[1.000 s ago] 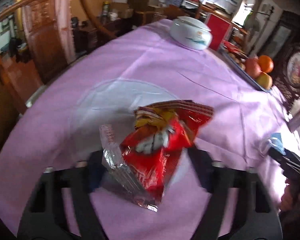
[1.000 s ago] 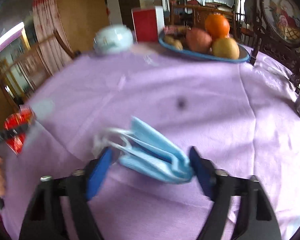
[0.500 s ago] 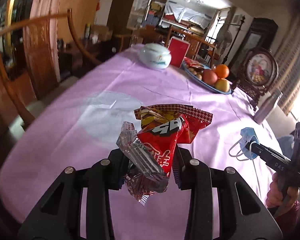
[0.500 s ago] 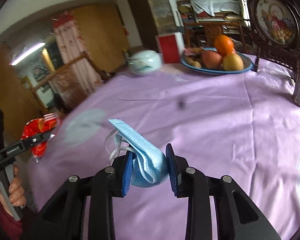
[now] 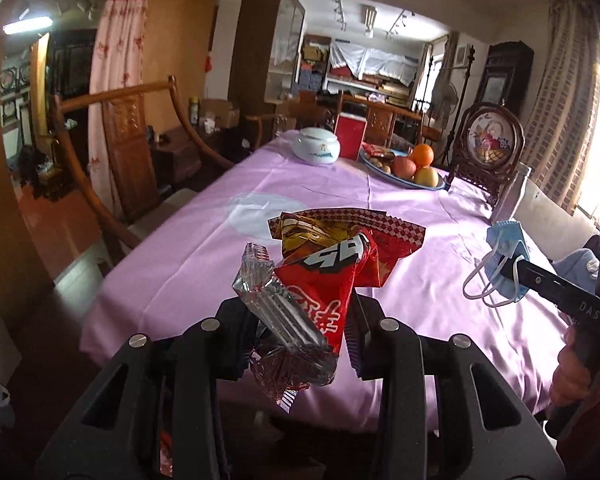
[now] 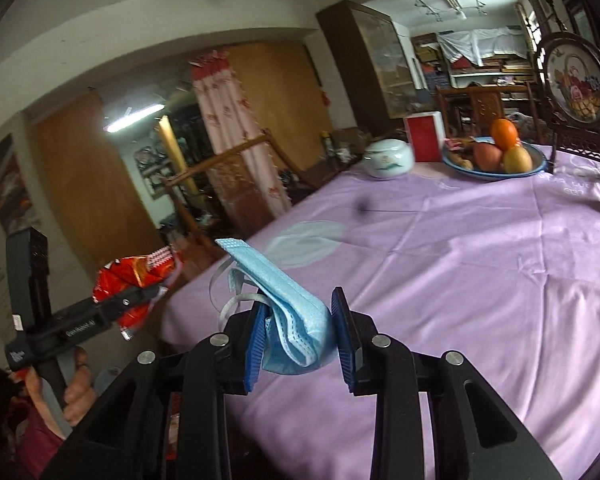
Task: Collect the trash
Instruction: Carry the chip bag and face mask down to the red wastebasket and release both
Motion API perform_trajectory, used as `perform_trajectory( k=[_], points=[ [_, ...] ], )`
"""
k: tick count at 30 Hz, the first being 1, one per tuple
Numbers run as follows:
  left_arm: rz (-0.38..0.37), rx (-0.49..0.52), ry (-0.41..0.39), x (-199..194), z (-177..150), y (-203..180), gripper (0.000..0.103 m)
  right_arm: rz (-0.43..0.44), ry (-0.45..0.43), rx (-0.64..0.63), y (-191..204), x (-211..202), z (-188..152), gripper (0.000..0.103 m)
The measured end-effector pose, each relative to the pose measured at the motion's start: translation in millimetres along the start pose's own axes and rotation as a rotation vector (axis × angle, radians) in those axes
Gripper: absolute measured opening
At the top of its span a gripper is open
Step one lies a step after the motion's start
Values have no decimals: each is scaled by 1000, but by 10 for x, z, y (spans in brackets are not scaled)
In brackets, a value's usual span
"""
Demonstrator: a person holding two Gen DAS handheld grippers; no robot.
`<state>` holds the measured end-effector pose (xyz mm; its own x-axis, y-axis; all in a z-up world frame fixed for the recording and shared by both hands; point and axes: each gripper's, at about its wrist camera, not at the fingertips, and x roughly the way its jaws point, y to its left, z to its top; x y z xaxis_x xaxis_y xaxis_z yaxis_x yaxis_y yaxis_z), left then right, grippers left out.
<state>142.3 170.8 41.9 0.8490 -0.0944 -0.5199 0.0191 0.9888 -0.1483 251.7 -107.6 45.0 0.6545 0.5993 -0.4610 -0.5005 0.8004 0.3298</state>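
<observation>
My left gripper [image 5: 300, 336] is shut on a red snack wrapper [image 5: 328, 272] with a clear plastic end and holds it in the air over the near edge of the table. The wrapper also shows in the right wrist view [image 6: 134, 280]. My right gripper [image 6: 300, 340] is shut on a crumpled blue face mask [image 6: 288, 312], lifted above the purple tablecloth [image 6: 480, 280]. In the left wrist view the mask [image 5: 504, 256] hangs from the right gripper at the right.
At the far end of the table stand a white lidded jar [image 5: 315, 146], a red box [image 5: 350, 137], a blue fruit plate [image 5: 404, 168] and a framed round picture [image 5: 492, 148]. A wooden chair [image 5: 120, 148] stands at the left.
Both grippers closed on their items, the left on the wrapper and the right on the mask. Both then lifted them up and back from the table.
</observation>
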Motion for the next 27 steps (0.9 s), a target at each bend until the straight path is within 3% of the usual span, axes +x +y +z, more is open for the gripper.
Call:
perform_trajectory(
  k=[7, 14, 20, 27],
  points=[
    [54, 37, -94, -716, -338, 46, 39, 75, -14, -23, 521, -304, -249, 32],
    [127, 48, -143, -1120, -637, 290, 40, 141, 11, -66, 1068, -334, -458, 32],
    [172, -6, -137, -1221, -917, 698, 41, 188, 70, -116, 1579, -131, -608, 32],
    [227, -85, -69, -1067, -1316, 1222, 41, 217, 171, -139, 1968, 355, -845, 32]
  ],
)
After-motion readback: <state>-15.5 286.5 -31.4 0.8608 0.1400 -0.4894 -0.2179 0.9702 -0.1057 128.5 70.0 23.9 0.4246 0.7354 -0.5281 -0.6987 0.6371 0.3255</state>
